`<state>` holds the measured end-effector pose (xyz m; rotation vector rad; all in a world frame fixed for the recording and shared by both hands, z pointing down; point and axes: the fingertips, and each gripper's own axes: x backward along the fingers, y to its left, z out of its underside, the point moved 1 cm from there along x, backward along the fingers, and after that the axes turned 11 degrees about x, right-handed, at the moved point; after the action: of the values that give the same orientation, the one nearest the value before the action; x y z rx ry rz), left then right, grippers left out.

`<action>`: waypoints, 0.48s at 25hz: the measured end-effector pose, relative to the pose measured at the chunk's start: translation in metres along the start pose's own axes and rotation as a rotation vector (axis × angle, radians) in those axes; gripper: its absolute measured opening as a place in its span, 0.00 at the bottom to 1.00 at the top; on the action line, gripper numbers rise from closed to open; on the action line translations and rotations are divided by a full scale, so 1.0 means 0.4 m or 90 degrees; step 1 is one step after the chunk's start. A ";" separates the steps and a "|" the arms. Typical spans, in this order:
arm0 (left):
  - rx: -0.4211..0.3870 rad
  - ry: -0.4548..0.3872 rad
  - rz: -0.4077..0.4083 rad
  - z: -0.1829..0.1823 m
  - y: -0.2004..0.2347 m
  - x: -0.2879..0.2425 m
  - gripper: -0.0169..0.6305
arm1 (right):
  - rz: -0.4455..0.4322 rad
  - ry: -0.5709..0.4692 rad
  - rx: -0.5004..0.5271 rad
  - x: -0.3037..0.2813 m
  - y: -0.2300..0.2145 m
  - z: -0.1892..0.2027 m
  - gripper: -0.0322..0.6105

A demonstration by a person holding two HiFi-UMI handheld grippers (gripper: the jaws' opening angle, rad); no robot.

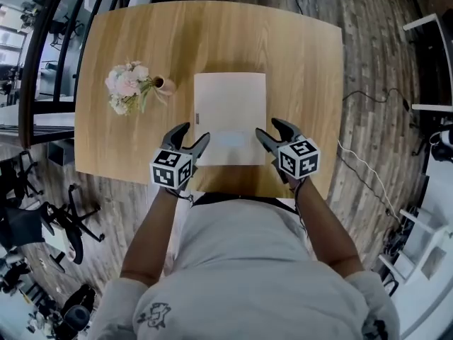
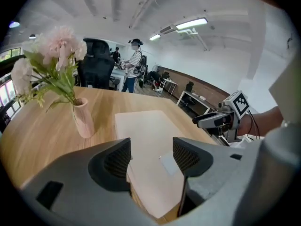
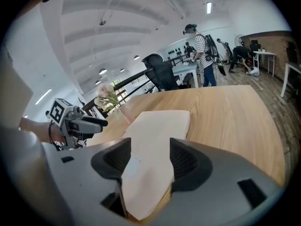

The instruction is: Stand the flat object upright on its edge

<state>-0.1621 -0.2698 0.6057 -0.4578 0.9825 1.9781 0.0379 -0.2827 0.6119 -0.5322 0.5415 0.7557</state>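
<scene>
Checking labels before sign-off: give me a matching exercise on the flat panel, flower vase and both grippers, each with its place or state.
Things: A flat panel; B flower vase; C left gripper; D right gripper.
States: 1 open, at the panel's right edge; 2 lying flat on the table; 3 open, at the panel's left edge; 4 standing upright, left of the panel.
Pairs: A-2, B-4, C-3, D-1.

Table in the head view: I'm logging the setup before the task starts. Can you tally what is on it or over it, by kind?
Flat pale object, lying flat: 1
Pink vase of flowers, on its side: 1
Grippers, both open over the flat object's near edge: 2 (left gripper, right gripper)
Total: 4
</scene>
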 end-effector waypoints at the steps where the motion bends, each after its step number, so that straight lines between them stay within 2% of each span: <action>1: 0.014 0.012 -0.001 0.009 0.017 -0.014 0.44 | 0.003 0.010 -0.009 -0.013 -0.008 0.010 0.47; 6: 0.070 0.071 0.005 0.050 0.083 -0.082 0.45 | 0.016 0.073 -0.070 -0.076 -0.053 0.077 0.48; 12: 0.083 0.115 -0.009 0.078 0.141 -0.144 0.45 | 0.009 0.123 -0.099 -0.136 -0.086 0.137 0.48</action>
<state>-0.1744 -0.2945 0.6877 -0.5762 1.2106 1.8705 0.0449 -0.2964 0.6951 -0.7511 0.6687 0.7677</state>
